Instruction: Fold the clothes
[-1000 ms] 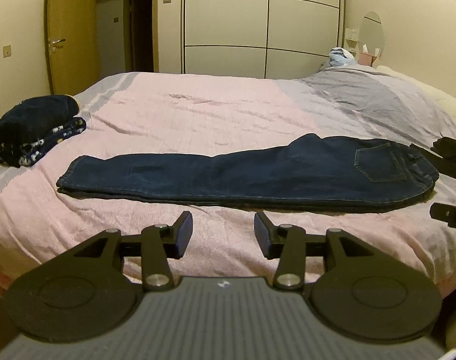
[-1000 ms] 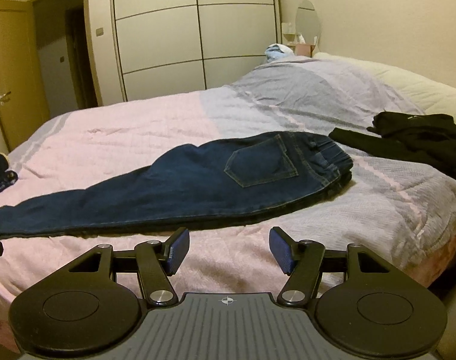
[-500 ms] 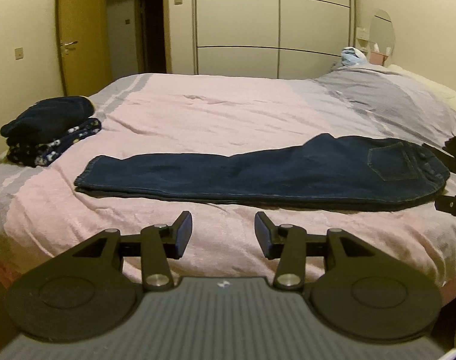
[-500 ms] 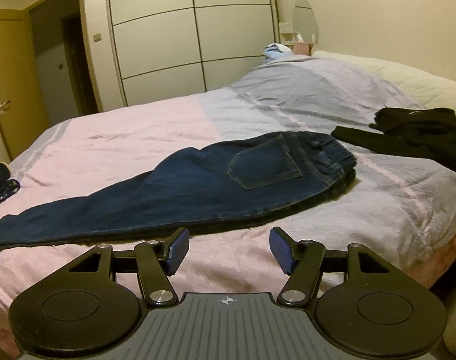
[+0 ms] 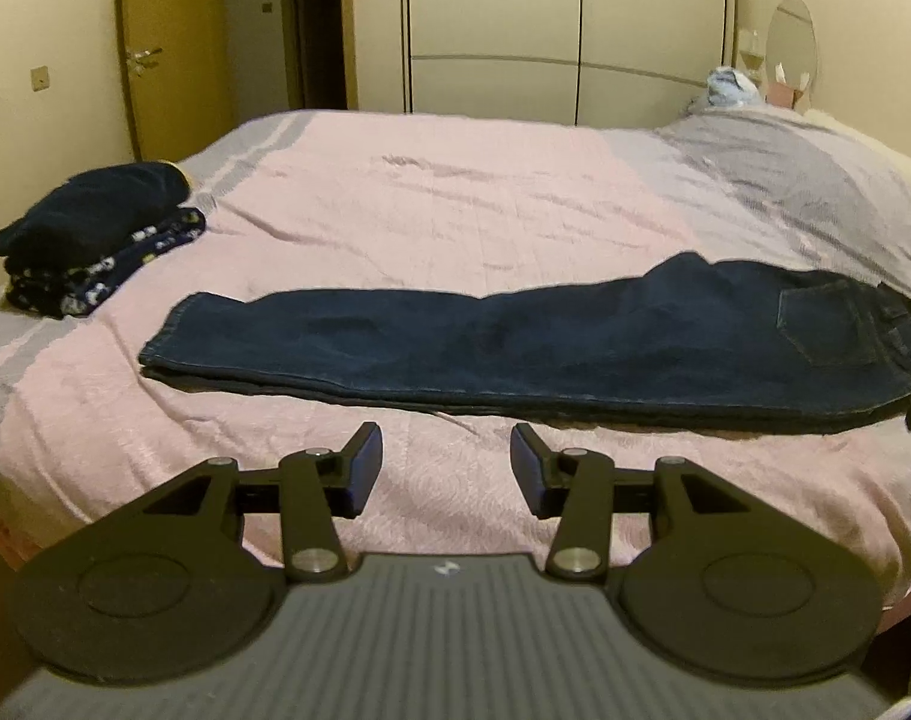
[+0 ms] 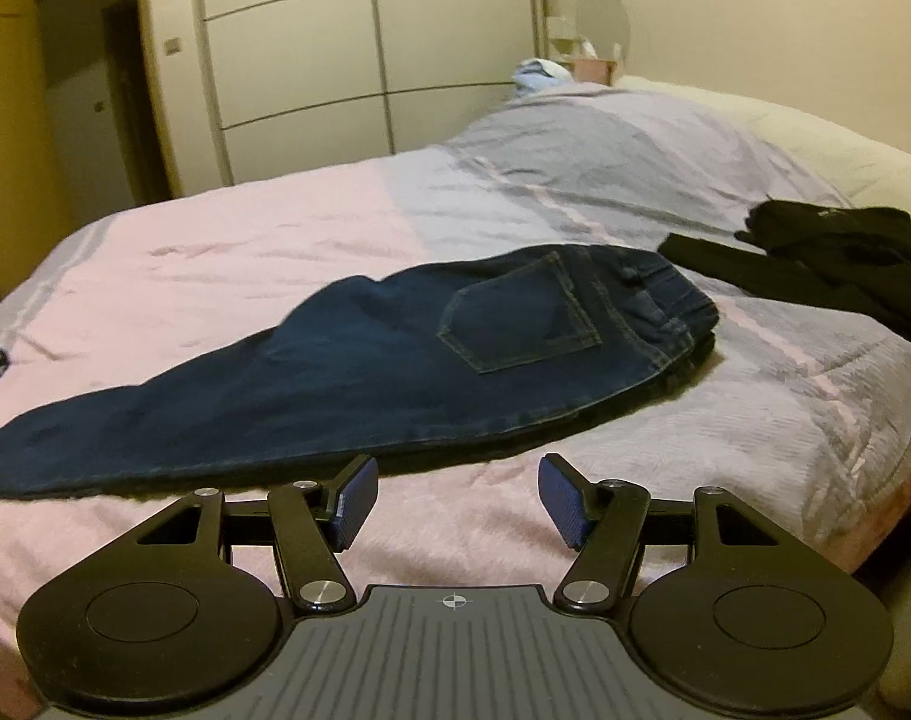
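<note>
A bedroom with pale walls and a tall panelled wardrobe [image 5: 569,30] lies beyond a wide bed [image 5: 455,204] covered in a pink and grey spread. A wooden door [image 5: 167,48] stands at the far left, and an oval mirror [image 6: 603,6] hangs near the far corner of the bed.

A pair of dark blue jeans [image 5: 515,348] lies flat across the near part of the bed, folded lengthwise with one leg on the other. The leg hems point to the left and the waistband to the right, with a back pocket [image 6: 518,318] facing up. A small stack of folded dark clothes [image 5: 95,234] sits near the left edge of the bed, well apart from the jeans. A crumpled black garment [image 6: 827,258] lies on the grey part of the spread, just beyond the waistband.

The left gripper [image 5: 446,468] hovers over the pink spread just in front of the jeans' long edge, its jaws apart with nothing between them. The right gripper [image 6: 458,498] hangs near the seat end of the jeans, its blue-padded jaws also spread wide and holding nothing.
</note>
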The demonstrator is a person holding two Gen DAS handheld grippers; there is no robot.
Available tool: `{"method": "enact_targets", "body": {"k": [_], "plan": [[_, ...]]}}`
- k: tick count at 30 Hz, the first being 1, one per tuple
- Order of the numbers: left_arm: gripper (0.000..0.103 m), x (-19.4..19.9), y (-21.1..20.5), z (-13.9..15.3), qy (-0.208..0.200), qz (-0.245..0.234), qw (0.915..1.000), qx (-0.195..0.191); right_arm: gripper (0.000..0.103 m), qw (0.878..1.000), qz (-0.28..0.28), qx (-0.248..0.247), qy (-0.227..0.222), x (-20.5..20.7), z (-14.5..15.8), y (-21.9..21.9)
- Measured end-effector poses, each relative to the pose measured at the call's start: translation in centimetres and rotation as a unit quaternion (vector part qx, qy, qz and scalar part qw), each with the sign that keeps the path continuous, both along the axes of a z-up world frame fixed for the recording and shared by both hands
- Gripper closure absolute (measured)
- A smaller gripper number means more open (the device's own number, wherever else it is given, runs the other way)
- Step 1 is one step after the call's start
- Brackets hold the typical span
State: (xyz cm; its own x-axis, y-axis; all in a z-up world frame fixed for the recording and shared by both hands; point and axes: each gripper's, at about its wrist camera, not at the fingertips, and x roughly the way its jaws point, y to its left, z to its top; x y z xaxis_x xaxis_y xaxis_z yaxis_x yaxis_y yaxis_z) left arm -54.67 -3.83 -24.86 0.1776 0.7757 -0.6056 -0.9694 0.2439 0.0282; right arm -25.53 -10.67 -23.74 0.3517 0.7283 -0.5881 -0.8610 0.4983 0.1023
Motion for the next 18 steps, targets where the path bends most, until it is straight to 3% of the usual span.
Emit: {"method": "enact_targets", "body": {"k": [13, 18], "plan": [[0.060, -1.0, 8.1, -4.2, 0.014, 0.036, 0.9974, -0.060, 0.040, 0.997, 0.001, -0.079, -0.003, 1.7, -4.1, 6.8], [0.061, -2.3, 9.9, -5.0, 0.000, 0.028, 0.9982, -0.052, 0.040, 0.997, 0.002, -0.075, 0.000, 2.7, -5.2, 8.4]]}}
